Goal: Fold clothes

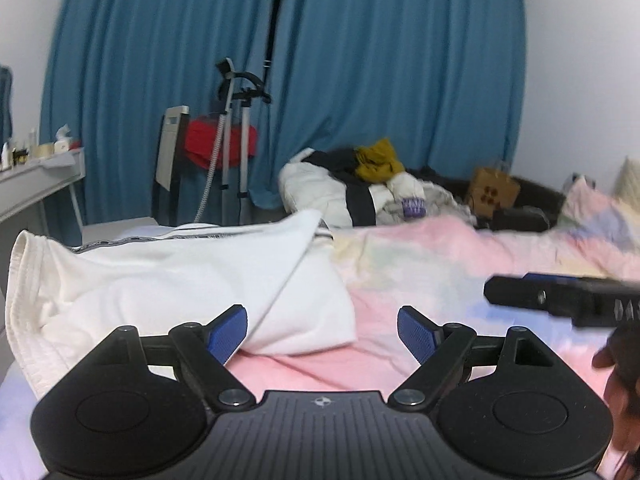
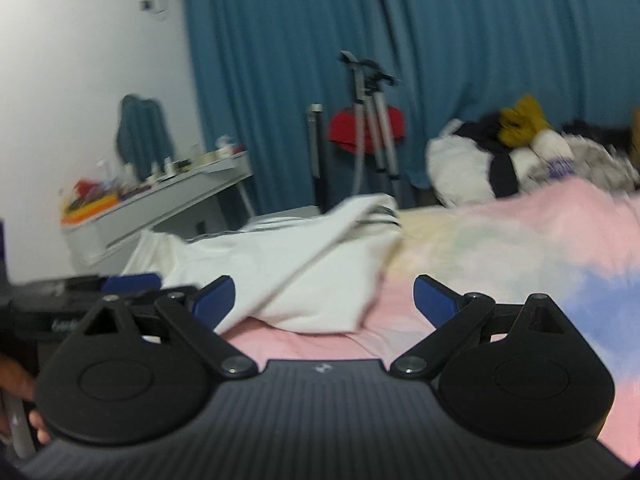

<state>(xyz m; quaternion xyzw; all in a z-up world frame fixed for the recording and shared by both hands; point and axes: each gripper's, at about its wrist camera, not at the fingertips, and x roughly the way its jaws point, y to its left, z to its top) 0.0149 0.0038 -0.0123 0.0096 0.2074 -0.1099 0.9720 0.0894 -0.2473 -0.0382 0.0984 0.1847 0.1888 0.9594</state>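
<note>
A white garment with thin dark stripes [image 1: 172, 280] lies partly folded on the pastel pink bedspread [image 1: 440, 264]; it also shows in the right wrist view [image 2: 288, 264]. My left gripper [image 1: 322, 330] is open and empty, just above the bed at the garment's near right corner. My right gripper [image 2: 324, 300] is open and empty, in front of the same garment edge. The right gripper shows side-on at the right of the left wrist view [image 1: 560, 296], and the left gripper shows at the left of the right wrist view [image 2: 80, 292].
A pile of unfolded clothes [image 1: 360, 184] sits at the far side of the bed. A tripod [image 1: 234, 136], a chair with a red cloth [image 1: 216, 144] and a cluttered grey desk [image 1: 36, 184] stand by the blue curtains [image 1: 360, 60]. A cardboard box [image 1: 494, 192] is at the back right.
</note>
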